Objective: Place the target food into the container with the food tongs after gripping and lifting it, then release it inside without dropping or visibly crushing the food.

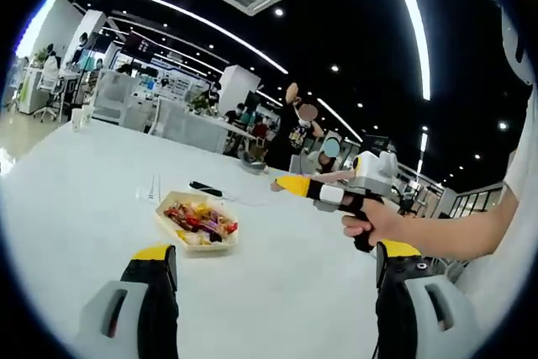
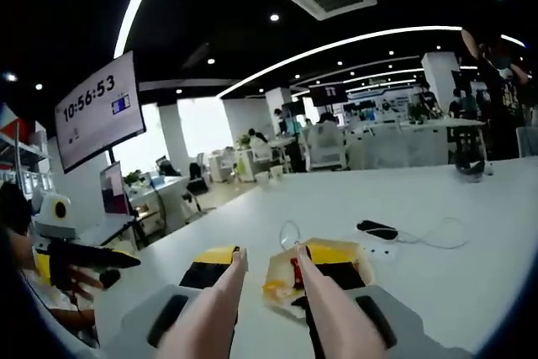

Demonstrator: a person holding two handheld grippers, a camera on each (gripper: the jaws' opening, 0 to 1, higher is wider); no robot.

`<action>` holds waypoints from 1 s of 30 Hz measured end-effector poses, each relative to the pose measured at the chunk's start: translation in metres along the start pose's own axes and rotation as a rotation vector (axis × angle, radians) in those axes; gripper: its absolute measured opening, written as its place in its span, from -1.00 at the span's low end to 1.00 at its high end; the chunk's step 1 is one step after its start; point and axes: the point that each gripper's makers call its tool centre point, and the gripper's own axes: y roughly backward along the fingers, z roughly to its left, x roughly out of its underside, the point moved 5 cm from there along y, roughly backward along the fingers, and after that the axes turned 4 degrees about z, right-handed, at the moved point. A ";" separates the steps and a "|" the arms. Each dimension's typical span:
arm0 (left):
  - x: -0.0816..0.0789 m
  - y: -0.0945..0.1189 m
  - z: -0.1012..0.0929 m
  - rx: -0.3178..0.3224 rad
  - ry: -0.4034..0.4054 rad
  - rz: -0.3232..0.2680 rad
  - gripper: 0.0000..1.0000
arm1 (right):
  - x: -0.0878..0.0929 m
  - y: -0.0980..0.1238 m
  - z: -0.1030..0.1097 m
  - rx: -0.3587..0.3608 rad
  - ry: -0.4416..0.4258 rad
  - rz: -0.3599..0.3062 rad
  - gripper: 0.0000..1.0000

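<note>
White table top (image 1: pixel 101 174) spread across the whole near scene, with office desks and chairs far behind it. On the far wall in the right gripper view hung a screen (image 2: pixel 99 111) showing a clock reading 10:56:53.

A shallow pale container (image 1: pixel 168 208) sat on the table ahead of the left gripper (image 1: pixel 273 258), nearer its left jaw. That gripper's yellow-tipped jaws stood wide apart with nothing between them. From the right side of the same view came the right gripper (image 1: pixel 294 184), carried in a person's hand (image 1: pixel 370 220) above the table, to the right of the container and apart from it.

In the right gripper view, the right gripper (image 2: pixel 273 254) had its jaws closed in against the two pale arms of the food tongs (image 2: pixel 324 308), gripping them. The tong tips were apart, with the container (image 2: pixel 273 287) just ahead and below, seen in the gap between them. Whether the tips touched the container could not be told.

The food (image 1: pixel 202 220) lay inside the container as a heap of small red, yellow and purple pieces; a red piece (image 2: pixel 294 271) showed between the tong arms.

A small black object (image 1: pixel 206 188) lay on the table just beyond the container.
</note>
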 end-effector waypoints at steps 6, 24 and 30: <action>-0.008 0.001 -0.003 0.018 0.042 -0.043 0.98 | 0.003 0.010 0.003 -0.009 -0.018 -0.006 -0.40; 0.012 -0.005 -0.009 0.029 -0.003 0.040 0.98 | 0.036 0.037 0.003 -0.001 -0.052 0.032 -0.40; 0.020 -0.009 -0.016 0.070 0.012 0.076 0.98 | 0.042 0.046 0.009 -0.021 -0.084 0.027 -0.40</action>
